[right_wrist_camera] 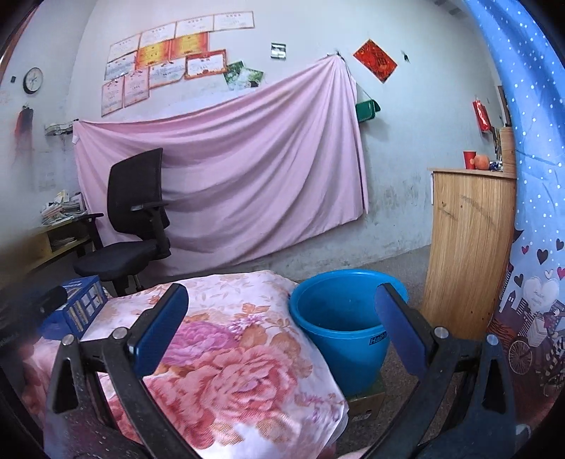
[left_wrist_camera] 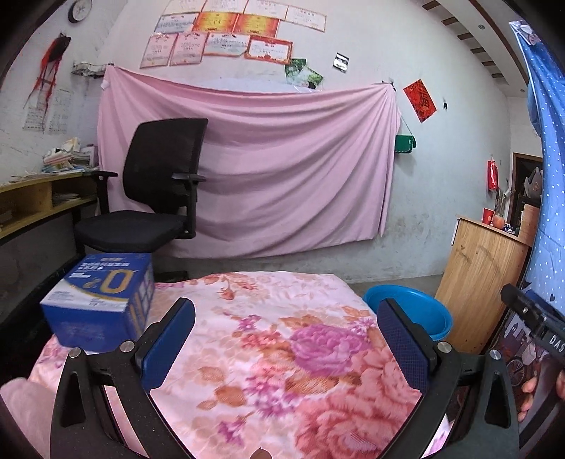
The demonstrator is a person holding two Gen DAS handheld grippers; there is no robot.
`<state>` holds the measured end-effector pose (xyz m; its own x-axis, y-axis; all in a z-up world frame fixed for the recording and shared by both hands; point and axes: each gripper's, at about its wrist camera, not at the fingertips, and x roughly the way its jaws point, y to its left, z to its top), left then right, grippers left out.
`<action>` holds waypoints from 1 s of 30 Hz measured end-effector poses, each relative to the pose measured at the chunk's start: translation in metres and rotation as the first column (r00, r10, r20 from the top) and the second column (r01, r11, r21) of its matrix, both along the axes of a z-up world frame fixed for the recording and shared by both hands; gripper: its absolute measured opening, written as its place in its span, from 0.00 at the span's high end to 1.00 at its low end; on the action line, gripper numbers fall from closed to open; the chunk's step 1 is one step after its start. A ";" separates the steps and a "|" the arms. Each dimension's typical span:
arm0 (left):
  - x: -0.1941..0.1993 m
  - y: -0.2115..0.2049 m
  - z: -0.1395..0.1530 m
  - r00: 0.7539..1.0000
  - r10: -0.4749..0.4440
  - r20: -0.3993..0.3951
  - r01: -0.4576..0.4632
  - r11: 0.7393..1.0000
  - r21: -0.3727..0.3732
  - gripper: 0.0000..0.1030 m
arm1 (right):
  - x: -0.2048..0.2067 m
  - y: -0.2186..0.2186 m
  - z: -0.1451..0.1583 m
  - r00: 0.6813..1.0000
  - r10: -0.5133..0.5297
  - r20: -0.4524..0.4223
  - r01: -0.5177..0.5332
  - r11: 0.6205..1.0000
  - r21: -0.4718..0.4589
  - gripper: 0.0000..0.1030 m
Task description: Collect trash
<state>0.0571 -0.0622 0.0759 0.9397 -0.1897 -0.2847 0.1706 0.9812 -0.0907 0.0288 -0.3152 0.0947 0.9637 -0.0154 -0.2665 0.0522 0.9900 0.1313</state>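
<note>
Blue box (left_wrist_camera: 99, 303) on the far left corner of the table (left_wrist_camera: 268, 353), upright, resting on the floral cloth that covers the top; seen again at the left edge of the right wrist view (right_wrist_camera: 79, 305), partly hidden by a dark blur. Blue bin (right_wrist_camera: 339, 325) on the floor just beside the table's right edge, standing on a flat piece of cardboard (right_wrist_camera: 367, 402), open-topped, inside dim and contents not clear; only its rim (left_wrist_camera: 423, 310) visible from the left wrist, behind a finger.

Left gripper (left_wrist_camera: 286, 339) above the cloth, fingers (left_wrist_camera: 169, 349) spread wide, gripping nothing. Right gripper (right_wrist_camera: 282, 335) likewise wide open and empty, left finger (right_wrist_camera: 159, 328) over the cloth, right finger (right_wrist_camera: 399, 332) across the bin's mouth. Part of the right gripper's body (left_wrist_camera: 529, 317) and fingertips of a hand (left_wrist_camera: 529, 392) at the right edge of the left wrist view.

Further back: black office chair (left_wrist_camera: 152, 197) beyond the box, pink sheet (left_wrist_camera: 265, 166) hung on the wall, certificates (left_wrist_camera: 229, 31) and a clock (left_wrist_camera: 79, 10) above it. Wooden cabinet (right_wrist_camera: 466, 247) right of the bin, red cup (right_wrist_camera: 469, 159) and a round fruit (right_wrist_camera: 481, 161) on top. Blue dotted curtain (right_wrist_camera: 536, 159) along the right edge. Shelf with stacked papers (left_wrist_camera: 67, 159) at far left.
</note>
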 end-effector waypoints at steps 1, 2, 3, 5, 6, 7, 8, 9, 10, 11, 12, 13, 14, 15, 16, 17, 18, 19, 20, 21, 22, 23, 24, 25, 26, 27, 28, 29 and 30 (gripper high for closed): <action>-0.004 0.003 -0.003 1.000 0.005 0.005 -0.005 1.000 0.002 0.02 | -0.003 0.003 0.000 1.000 0.000 0.003 0.000 1.000 -0.002 0.00; -0.009 0.005 -0.006 1.000 0.012 0.009 -0.012 1.000 0.005 0.02 | -0.008 0.007 -0.001 1.000 0.000 0.006 0.001 1.000 -0.007 0.00; -0.013 0.007 -0.009 1.000 0.017 0.013 -0.018 1.000 0.006 0.02 | -0.013 0.011 -0.003 1.000 -0.001 0.010 0.001 1.000 -0.009 0.00; -0.020 0.012 -0.014 1.000 0.026 0.017 -0.026 1.000 0.009 0.02 | -0.020 0.016 -0.005 1.000 -0.004 0.015 0.004 1.000 -0.007 0.00; -0.023 0.013 -0.015 0.999 0.028 0.018 -0.028 1.000 0.007 0.02 | -0.022 0.018 -0.006 1.000 -0.004 0.018 0.004 1.000 -0.007 0.00; -0.026 0.016 -0.018 0.999 0.028 0.021 -0.028 1.000 0.006 0.02 | -0.024 0.021 -0.008 1.000 -0.006 0.021 0.006 1.000 -0.007 0.00; -0.027 0.018 -0.019 0.999 0.026 0.022 -0.026 1.000 0.006 0.02 | -0.027 0.024 -0.010 1.000 -0.007 0.021 0.008 1.000 -0.009 0.00; -0.030 0.019 -0.020 0.999 0.023 0.024 -0.023 1.000 0.009 0.02 | -0.028 0.025 -0.010 1.000 -0.007 0.021 0.007 1.000 -0.010 0.00; -0.032 0.020 -0.021 0.999 0.021 0.028 -0.022 1.000 0.015 0.02 | -0.030 0.028 -0.013 1.000 -0.006 0.019 0.006 1.000 -0.011 0.00; -0.035 0.020 -0.023 0.999 0.020 0.033 -0.020 1.000 0.020 0.02 | -0.032 0.031 -0.015 1.000 -0.005 0.018 0.005 1.000 -0.014 0.00; -0.037 0.020 -0.024 0.999 0.018 0.037 -0.019 1.000 0.023 0.02 | -0.033 0.033 -0.017 1.000 -0.003 0.018 0.003 1.000 -0.017 0.00; -0.038 0.021 -0.025 0.999 0.019 0.038 -0.020 0.999 0.026 0.02 | -0.035 0.035 -0.018 1.000 -0.002 0.020 0.002 1.000 -0.019 0.00; -0.039 0.021 -0.026 0.999 0.020 0.039 -0.021 0.999 0.025 0.02 | -0.037 0.038 -0.020 1.000 -0.001 0.025 0.001 1.000 -0.024 0.00; -0.040 0.022 -0.028 0.999 0.021 0.036 -0.022 1.000 0.022 0.02 | -0.039 0.041 -0.021 1.000 -0.003 0.030 0.003 1.000 -0.030 0.00; -0.040 0.024 -0.029 0.999 0.021 0.034 -0.022 1.000 0.020 0.02 | -0.041 0.043 -0.023 0.999 -0.004 0.036 0.005 0.999 -0.035 0.00; -0.041 0.025 -0.031 0.999 0.025 0.029 -0.025 1.000 0.019 0.02 | -0.042 0.043 -0.023 0.999 -0.004 0.041 0.006 0.999 -0.038 0.00; -0.040 0.026 -0.032 0.999 0.027 0.027 -0.028 0.999 0.017 0.02 | -0.043 0.045 -0.024 0.999 -0.007 0.048 0.009 0.999 -0.043 0.00; -0.042 0.027 -0.034 0.999 0.030 0.024 -0.030 0.999 0.014 0.02 | -0.044 0.045 -0.025 0.999 -0.008 0.051 0.010 0.999 -0.047 0.00; -0.042 0.027 -0.035 0.999 0.033 0.022 -0.033 0.999 0.011 0.02 | -0.044 0.046 -0.025 0.999 -0.009 0.053 0.012 0.999 -0.050 0.00; -0.042 0.027 -0.036 0.999 0.036 0.019 -0.036 0.999 0.008 0.02 | -0.044 0.047 -0.026 0.998 -0.011 0.054 0.014 0.999 -0.053 0.00; -0.043 0.029 -0.037 0.999 0.037 0.017 -0.037 0.999 0.006 0.02 | -0.044 0.047 -0.027 0.998 -0.012 0.056 0.015 0.998 -0.055 0.00; -0.043 0.029 -0.038 0.999 0.039 0.015 -0.039 0.999 0.005 0.02 | -0.045 0.047 -0.027 0.998 -0.012 0.057 0.015 0.998 -0.055 0.00; -0.044 0.029 -0.039 0.999 0.040 0.016 -0.040 0.999 0.004 0.02 | -0.046 0.047 -0.029 0.998 -0.015 0.058 0.018 0.998 -0.055 0.00; -0.045 0.029 -0.039 0.999 0.041 0.017 -0.041 0.999 0.004 0.02 | -0.046 0.047 -0.029 0.998 -0.016 0.057 0.019 0.998 -0.055 0.00; -0.046 0.030 -0.040 0.999 0.041 0.017 -0.042 0.999 0.004 0.02 | -0.047 0.047 -0.030 0.998 -0.016 0.057 0.019 0.998 -0.056 0.00; -0.047 0.030 -0.041 0.999 0.041 0.017 -0.041 0.999 0.002 0.02 | -0.046 0.047 -0.031 0.998 -0.017 0.053 0.020 0.998 -0.056 0.00; -0.047 0.031 -0.041 0.999 0.039 0.016 -0.039 0.999 0.000 0.02 | -0.046 0.046 -0.032 0.999 -0.016 0.052 0.018 0.998 -0.054 0.00; -0.047 0.033 -0.041 0.999 0.039 0.016 -0.039 0.999 -0.002 0.02 | -0.046 0.046 -0.033 0.999 -0.015 0.051 0.018 0.998 -0.053 0.00; -0.047 0.034 -0.042 0.999 0.039 0.016 -0.039 0.999 -0.003 0.02 | -0.046 0.045 -0.033 0.999 -0.017 0.050 0.019 0.998 -0.053 0.00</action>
